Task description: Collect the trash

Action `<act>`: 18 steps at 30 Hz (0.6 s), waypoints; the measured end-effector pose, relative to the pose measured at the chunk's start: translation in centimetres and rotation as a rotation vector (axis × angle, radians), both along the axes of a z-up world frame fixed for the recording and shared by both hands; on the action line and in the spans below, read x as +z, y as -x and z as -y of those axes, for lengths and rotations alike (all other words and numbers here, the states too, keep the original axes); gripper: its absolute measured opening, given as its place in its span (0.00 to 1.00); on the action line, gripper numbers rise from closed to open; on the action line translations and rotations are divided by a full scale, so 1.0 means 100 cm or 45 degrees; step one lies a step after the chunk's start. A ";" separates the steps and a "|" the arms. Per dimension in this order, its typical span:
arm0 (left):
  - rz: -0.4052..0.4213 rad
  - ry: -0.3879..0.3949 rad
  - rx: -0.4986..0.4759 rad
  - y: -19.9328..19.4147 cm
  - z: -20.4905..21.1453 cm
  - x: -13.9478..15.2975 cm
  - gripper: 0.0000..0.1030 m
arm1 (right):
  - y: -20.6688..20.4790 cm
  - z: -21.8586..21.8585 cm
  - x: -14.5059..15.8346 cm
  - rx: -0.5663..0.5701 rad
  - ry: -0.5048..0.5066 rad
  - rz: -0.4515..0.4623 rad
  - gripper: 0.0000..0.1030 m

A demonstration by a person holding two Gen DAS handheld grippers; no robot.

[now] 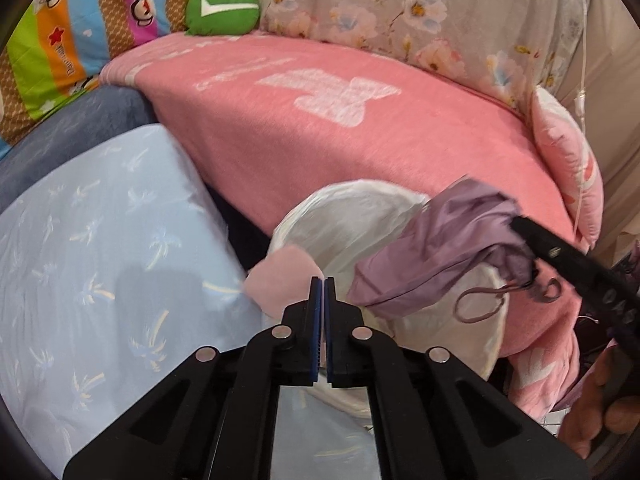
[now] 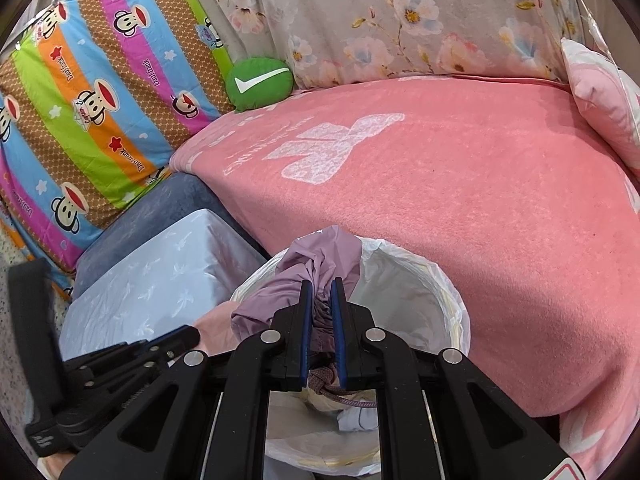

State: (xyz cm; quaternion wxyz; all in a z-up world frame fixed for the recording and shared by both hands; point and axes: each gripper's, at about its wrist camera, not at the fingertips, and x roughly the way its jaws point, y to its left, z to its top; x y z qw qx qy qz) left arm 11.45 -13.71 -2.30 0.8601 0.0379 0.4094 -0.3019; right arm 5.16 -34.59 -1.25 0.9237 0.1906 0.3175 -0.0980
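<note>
Pink blanket (image 2: 460, 184) behind lined bin (image 2: 432, 280); right gripper (image 2: 322, 292) fingers clamp purple folded umbrella (image 1: 440, 240) over it; left gripper (image 1: 323, 284) fingers closed, empty.

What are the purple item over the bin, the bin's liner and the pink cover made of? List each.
Purple item: thin, smooth woven fabric, probably nylon or polyester; soft folds, slight sheen, cord loop, like a folded umbrella.
Bin liner: thin translucent white plastic film; crinkled and glossy.
Pink cover: fuzzy matte fleece or terry, by its nap.
</note>
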 end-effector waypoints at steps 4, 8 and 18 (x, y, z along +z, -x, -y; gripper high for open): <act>0.034 0.043 -0.052 0.008 0.015 0.020 0.02 | 0.002 0.003 0.003 -0.005 0.007 0.008 0.09; 0.056 0.078 -0.080 0.012 0.024 0.030 0.03 | 0.003 0.007 0.006 -0.006 0.014 0.014 0.09; 0.059 0.090 0.038 0.006 0.013 0.030 0.57 | 0.001 0.012 0.009 0.006 0.018 0.025 0.15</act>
